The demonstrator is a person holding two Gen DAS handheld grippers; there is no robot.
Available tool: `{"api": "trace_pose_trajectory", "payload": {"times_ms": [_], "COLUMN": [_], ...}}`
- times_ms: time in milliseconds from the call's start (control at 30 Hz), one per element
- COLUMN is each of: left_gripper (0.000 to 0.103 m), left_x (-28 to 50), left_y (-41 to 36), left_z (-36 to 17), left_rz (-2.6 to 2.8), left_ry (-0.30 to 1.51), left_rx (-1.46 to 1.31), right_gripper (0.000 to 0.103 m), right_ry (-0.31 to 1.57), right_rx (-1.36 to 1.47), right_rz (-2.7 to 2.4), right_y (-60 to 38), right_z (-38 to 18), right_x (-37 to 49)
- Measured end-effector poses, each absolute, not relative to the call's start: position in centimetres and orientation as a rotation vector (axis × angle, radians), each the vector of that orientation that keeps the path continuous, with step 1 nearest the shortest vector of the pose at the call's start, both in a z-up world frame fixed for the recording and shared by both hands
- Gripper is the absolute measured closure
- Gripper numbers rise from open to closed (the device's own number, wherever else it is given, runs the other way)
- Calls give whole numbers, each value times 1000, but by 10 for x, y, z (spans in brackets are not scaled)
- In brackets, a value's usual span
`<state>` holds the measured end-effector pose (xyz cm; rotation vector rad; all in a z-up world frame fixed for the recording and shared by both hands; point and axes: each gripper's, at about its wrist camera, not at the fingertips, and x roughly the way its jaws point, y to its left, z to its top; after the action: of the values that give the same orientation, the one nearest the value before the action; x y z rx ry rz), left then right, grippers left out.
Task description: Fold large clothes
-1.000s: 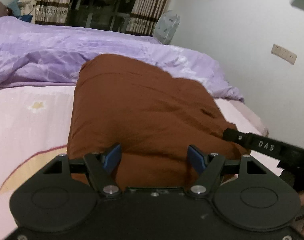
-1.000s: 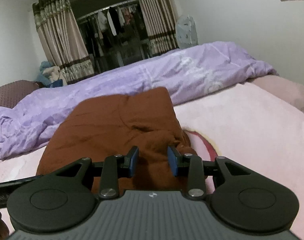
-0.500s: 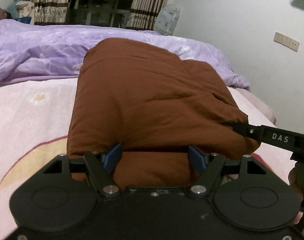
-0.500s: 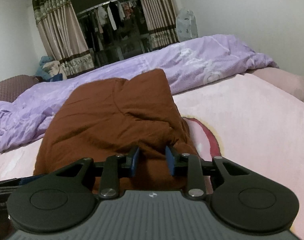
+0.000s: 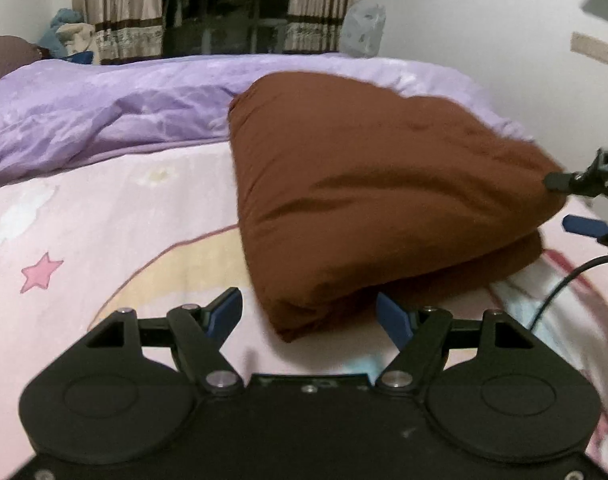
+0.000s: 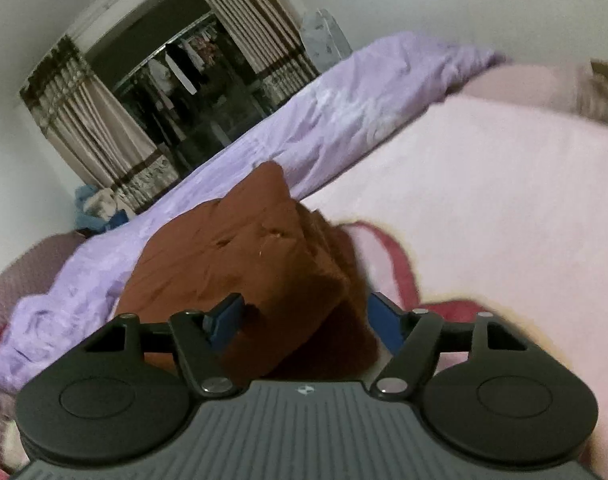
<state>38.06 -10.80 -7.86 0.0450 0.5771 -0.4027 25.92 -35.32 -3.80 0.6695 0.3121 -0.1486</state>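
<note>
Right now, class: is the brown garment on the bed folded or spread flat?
Folded. The brown garment lies on the pink sheet as a thick doubled bundle, its stacked layers visible along the near right edge.

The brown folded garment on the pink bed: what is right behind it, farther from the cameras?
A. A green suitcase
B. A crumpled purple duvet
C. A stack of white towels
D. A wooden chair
B: the brown folded garment lies on the pink printed bedsheet, and the crumpled purple duvet runs across the bed just beyond it, in both wrist views.
</note>
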Motion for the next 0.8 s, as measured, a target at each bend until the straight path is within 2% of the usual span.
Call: {"api": "trace_pose_trajectory", "payload": {"times_ms": [33,100,167,200,333,433,567,633,700,800], "left_gripper": [29,33,33,33,29,29,28,27,28,30], "left_x": [385,390,390,390,399,415,413,415,406,392], "left_y": [-109,-107,-97,-90,-67,-58,-64,-59,-51,-40], "left_z": [-80,-79,-75,-72,-74,-93,-94,-89,-84,-72], "left_rz": [-392,-357,-324,-320,-280,-294,-306,-323,-327,-336], "left_ry": [580,583,565,560,595,687,669,691,707,691], "left_rx": [41,27,-30,-82,-189,-284,-236,-245,-255,-239], "right_gripper": [28,56,73,76,78,78,75,68,53,49], "right_ry": [320,319,312,301,301,352,343,348,350,330], "right_rx": [682,704,689,681,705,707,712,674,645,611], "right_rz": [-139,-119,-121,-110,-76,-115,-114,-113,-122,-140], "right_y": [-353,-353,-349,-346,-339,-340,-343,-342,-341,-341], "right_z": [-40,-42,-36,-33,-27,-51,-77,-70,-61,-46], "right_x": [263,268,269,268,268,281,282,281,277,263]}}
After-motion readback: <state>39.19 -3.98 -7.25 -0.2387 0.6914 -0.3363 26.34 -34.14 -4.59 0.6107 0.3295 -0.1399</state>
